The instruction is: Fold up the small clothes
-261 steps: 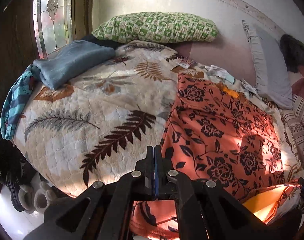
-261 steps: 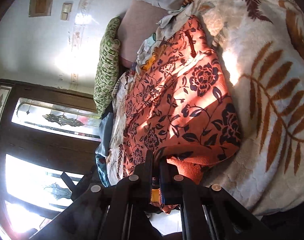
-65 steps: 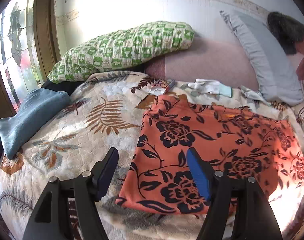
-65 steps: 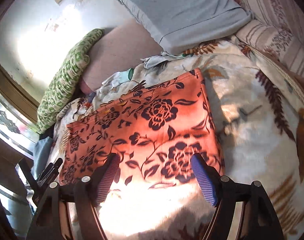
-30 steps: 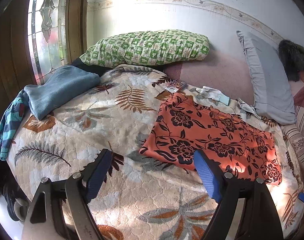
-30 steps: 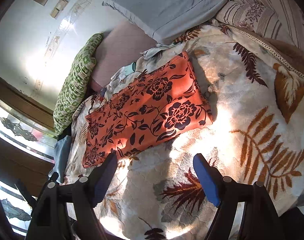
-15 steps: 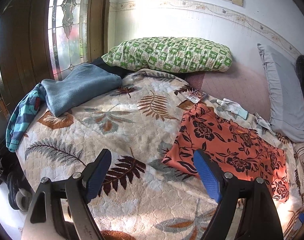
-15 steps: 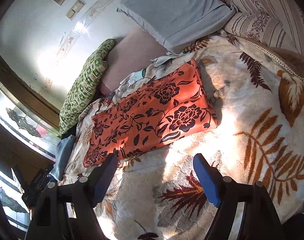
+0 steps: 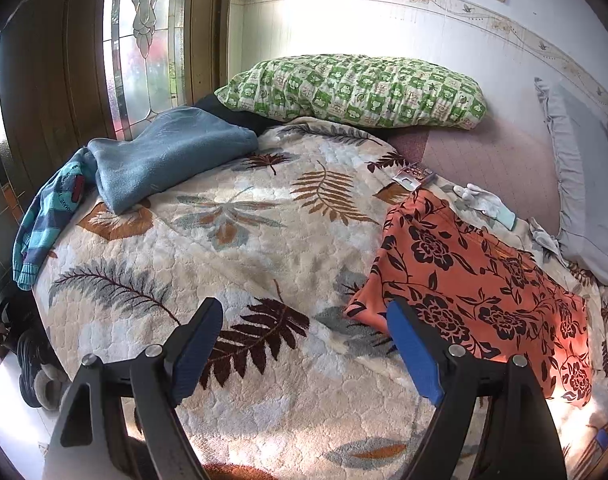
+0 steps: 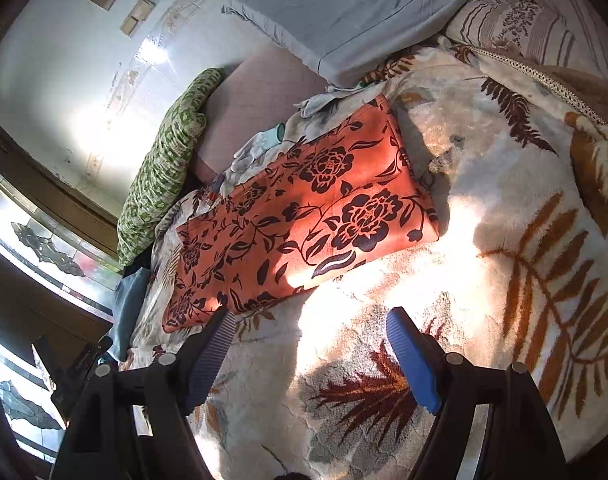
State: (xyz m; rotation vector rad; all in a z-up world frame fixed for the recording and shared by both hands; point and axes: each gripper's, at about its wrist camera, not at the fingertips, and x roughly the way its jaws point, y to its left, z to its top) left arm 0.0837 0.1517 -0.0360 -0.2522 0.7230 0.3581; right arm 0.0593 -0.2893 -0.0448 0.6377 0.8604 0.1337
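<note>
An orange garment with black flowers (image 9: 475, 272) (image 10: 304, 208) lies folded flat as a long rectangle on the leaf-patterned bedspread (image 9: 232, 248) (image 10: 503, 208). My left gripper (image 9: 304, 320) hovers open over the bedspread, just left of the garment's near corner, nothing between its blue pads. My right gripper (image 10: 309, 318) is also open and empty, held above the bedspread just in front of the garment's long near edge. In the right wrist view the left gripper shows dimly at the far left edge.
A folded blue garment (image 9: 164, 156) and a striped teal one (image 9: 44, 224) lie at the bed's left edge. A green patterned pillow (image 9: 351, 92) and a grey pillow (image 9: 583, 184) line the wall. White gloves (image 9: 483, 204) and a small packet (image 9: 413, 174) sit behind the orange garment. Shoes (image 9: 32, 368) stand on the floor.
Both grippers have stayed open. The left one has swung left and lower, so the orange garment slid toward the right of its view. The right one has sunk slightly closer to the garment.
</note>
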